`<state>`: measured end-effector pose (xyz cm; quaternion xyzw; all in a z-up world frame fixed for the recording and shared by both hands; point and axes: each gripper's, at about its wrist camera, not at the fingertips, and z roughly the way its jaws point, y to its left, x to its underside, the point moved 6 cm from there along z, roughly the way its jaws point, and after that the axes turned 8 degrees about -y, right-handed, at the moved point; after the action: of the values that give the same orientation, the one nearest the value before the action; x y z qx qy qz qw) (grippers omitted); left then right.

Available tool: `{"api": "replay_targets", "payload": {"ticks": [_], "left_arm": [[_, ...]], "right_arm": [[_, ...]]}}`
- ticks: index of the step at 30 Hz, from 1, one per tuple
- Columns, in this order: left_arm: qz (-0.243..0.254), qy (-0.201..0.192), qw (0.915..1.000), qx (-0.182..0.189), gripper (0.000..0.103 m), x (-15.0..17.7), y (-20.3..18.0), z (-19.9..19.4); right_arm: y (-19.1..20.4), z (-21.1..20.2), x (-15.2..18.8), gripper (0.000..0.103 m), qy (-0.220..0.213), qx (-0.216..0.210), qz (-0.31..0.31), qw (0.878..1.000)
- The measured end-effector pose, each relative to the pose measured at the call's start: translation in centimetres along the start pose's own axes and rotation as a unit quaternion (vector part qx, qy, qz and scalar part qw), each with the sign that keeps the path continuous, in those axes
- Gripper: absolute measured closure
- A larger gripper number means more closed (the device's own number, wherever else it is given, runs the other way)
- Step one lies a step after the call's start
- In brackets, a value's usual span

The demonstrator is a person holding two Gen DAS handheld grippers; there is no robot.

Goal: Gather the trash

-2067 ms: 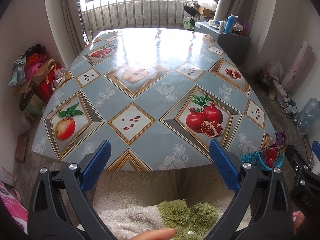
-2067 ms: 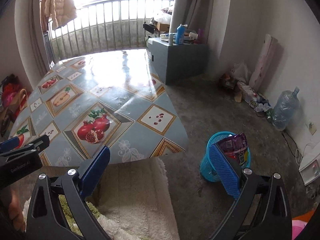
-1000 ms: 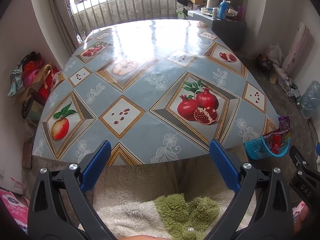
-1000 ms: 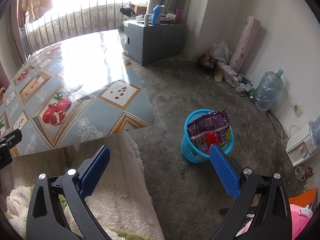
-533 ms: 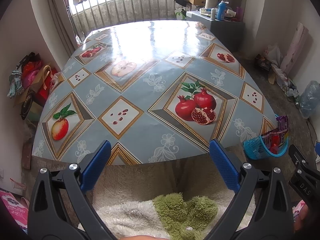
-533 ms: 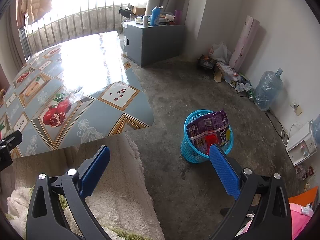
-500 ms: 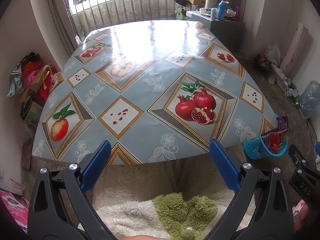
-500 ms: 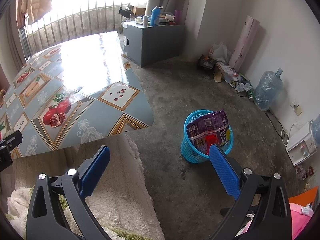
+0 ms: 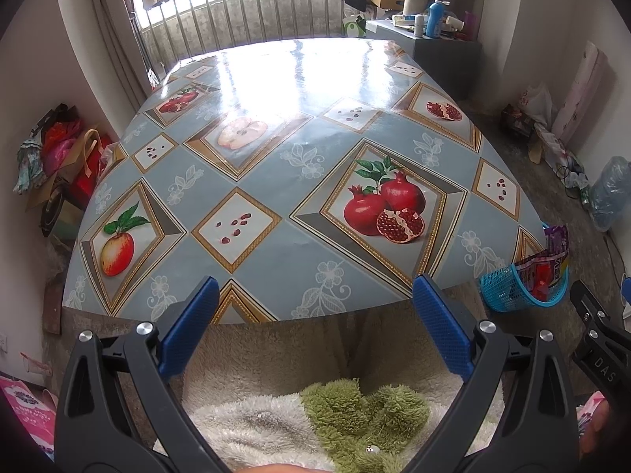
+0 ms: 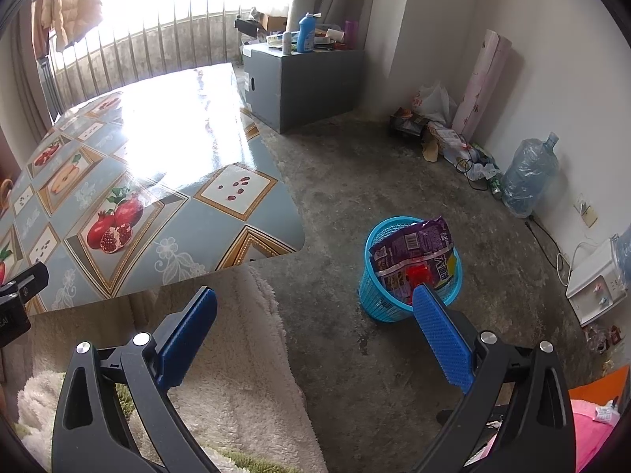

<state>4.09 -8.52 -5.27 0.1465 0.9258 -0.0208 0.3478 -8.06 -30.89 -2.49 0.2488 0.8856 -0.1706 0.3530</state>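
Note:
A small blue mesh basket (image 10: 384,307) stands on the concrete floor to the right of the table, with a purple snack bag (image 10: 414,244) and a red wrapper (image 10: 419,276) sticking out of it. The same basket (image 9: 508,289) shows at the right edge of the left wrist view. My right gripper (image 10: 315,303) hangs open and empty over the floor, just left of the basket. Over the table's near edge my left gripper (image 9: 315,291) is open with nothing between its fingers. The fruit-print tablecloth (image 9: 299,149) carries no loose items.
A fluffy white and green garment (image 9: 335,406) lies below both grippers. A grey cabinet (image 10: 311,79) with bottles stands behind the table. Bags, a paper roll and a water jug (image 10: 528,173) line the right wall. More bags (image 9: 59,157) pile up at the left wall.
The right gripper swung right, from facing the table to facing the floor and basket, then held still. The left view rose slightly; both grippers stayed open.

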Motion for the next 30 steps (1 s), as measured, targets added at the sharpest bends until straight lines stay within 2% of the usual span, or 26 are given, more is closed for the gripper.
{"api": "replay_targets", "payload": {"ticks": [30], "left_arm": [[0.0, 0.0, 1.0, 0.0, 0.009, 0.0, 0.16, 0.07]], "right_arm": [[0.27, -0.36, -0.71, 0.006, -0.005, -0.002, 0.004, 1.0]]}}
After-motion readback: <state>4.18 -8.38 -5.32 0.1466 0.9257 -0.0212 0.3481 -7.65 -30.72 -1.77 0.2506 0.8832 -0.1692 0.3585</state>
